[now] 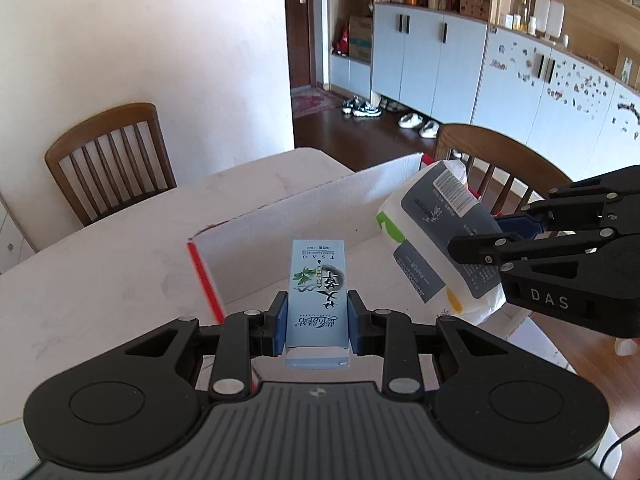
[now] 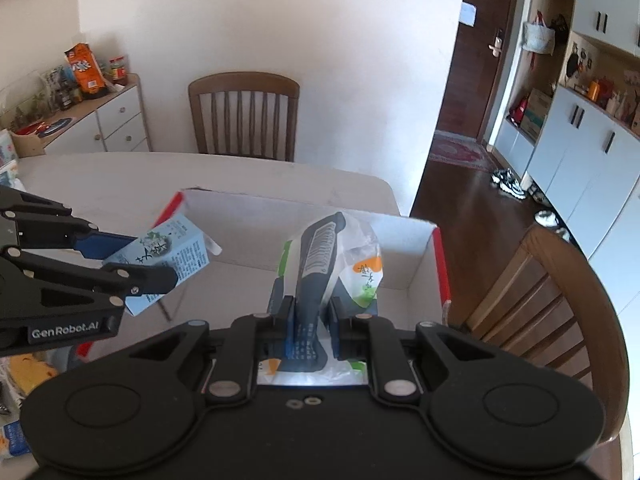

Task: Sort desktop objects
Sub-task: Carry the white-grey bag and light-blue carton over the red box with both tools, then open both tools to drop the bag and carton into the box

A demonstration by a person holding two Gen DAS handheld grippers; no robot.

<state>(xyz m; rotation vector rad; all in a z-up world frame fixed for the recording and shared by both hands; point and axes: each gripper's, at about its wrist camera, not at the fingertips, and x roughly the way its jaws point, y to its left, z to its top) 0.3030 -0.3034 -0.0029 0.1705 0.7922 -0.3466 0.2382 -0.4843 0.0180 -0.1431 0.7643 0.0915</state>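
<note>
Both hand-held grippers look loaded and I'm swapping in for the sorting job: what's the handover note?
Left hand-held gripper: shut on the light blue carton.
Right hand-held gripper: shut on the tissue pack.
Both items are held above the open white cardboard box on the table.
Done: both picked up.
Left: neither item is in the box yet; other clutter shows at the table's left edge.

The cardboard box (image 2: 400,256) stands open-topped with bare floor; its upright walls hem the sides.
</note>
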